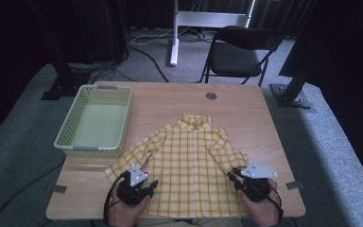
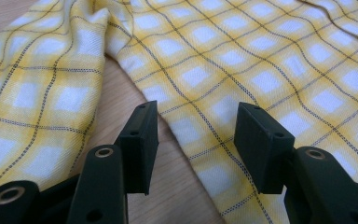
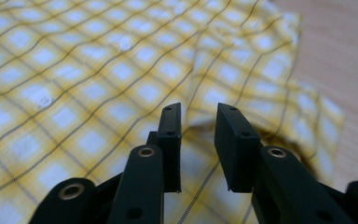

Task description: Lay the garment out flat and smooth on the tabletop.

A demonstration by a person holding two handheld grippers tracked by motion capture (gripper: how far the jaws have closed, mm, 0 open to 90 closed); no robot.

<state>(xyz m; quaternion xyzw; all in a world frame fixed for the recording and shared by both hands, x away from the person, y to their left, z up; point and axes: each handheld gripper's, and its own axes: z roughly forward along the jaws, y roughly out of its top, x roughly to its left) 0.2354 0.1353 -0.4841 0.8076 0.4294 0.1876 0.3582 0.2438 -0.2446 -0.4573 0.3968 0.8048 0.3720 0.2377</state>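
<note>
Hem nearest; shirt [image 1: 189, 161] lies lengthwise, collar [image 1: 196, 120] pointing away (buttons up).

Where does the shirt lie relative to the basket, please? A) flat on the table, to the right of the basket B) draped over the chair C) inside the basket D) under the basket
A: in the high view the shirt lies spread flat on the table, with the basket standing to its left and holding nothing.
</note>
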